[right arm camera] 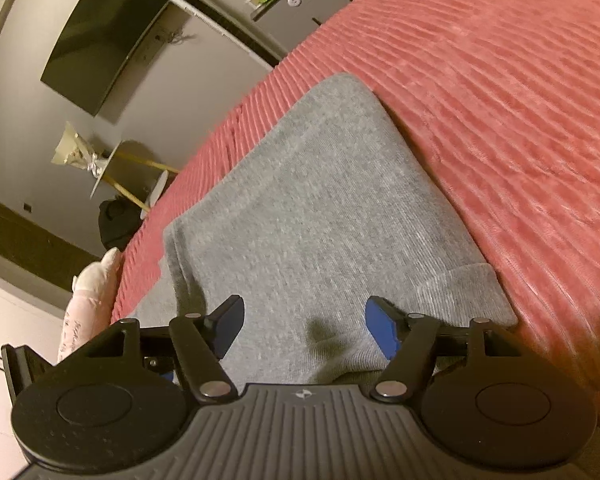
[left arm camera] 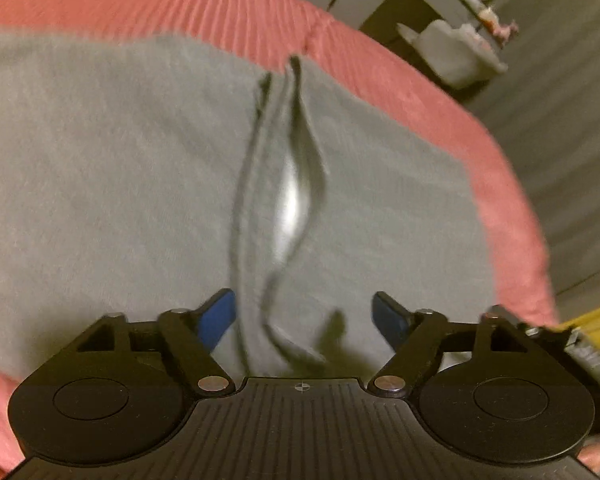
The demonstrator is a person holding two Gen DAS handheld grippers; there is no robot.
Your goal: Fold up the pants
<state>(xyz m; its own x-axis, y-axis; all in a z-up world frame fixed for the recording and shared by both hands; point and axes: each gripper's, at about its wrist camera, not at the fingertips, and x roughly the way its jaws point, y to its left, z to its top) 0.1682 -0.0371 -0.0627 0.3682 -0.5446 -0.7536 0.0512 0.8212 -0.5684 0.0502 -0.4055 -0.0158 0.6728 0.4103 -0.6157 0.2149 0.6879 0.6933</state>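
Observation:
Grey sweatpants (left arm camera: 120, 184) lie spread flat on a pink ribbed bedspread (left arm camera: 188, 4). In the left wrist view the waistband opening with dark drawstrings (left arm camera: 288, 184) runs down the middle. My left gripper (left arm camera: 303, 316) is open just above that opening, holding nothing. In the right wrist view a folded grey leg (right arm camera: 320, 208) with its ribbed cuff (right arm camera: 472, 288) lies on the bedspread (right arm camera: 500, 100). My right gripper (right arm camera: 304, 328) is open over the cuff end, holding nothing.
The bed edge runs along the right in the left wrist view, with grey floor (left arm camera: 560, 120) and a white stool (left arm camera: 456, 52) beyond. The right wrist view shows a wall TV (right arm camera: 100, 40), a small round table (right arm camera: 112, 168) and a pink plush (right arm camera: 88, 304) beside the bed.

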